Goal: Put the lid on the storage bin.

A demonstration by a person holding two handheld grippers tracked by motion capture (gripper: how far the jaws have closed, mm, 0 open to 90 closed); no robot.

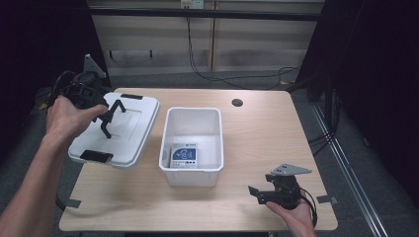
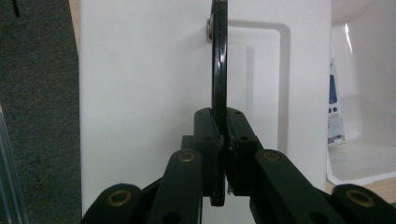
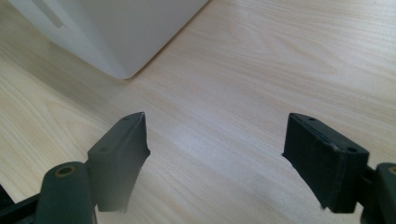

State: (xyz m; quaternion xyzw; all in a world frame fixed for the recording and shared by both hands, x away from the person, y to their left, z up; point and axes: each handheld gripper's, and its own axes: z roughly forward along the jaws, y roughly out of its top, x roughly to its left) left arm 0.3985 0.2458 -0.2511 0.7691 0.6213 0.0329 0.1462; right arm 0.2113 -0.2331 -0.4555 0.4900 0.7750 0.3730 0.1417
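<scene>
Light wood tabletop [image 1: 257, 133] sat in a dark room with grey floor and a pale cabinet wall behind. My left gripper [image 1: 109, 116] had its fingers [image 2: 205, 135] clenched on the black handle [image 2: 219, 70] of the white lid [image 1: 133, 123], which was tilted at the tabletop's left edge. My right gripper [image 1: 257, 193] sat low at the near right, fingers [image 3: 121, 154] spread wide, grasping nothing. White bin [image 1: 191, 173] stood between, a small box [image 1: 183, 157] inside.

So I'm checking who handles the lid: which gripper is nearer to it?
Left. The left gripper is shut on the handle of the lid; the right gripper rests open near the table's front edge, beyond the bin.
</scene>
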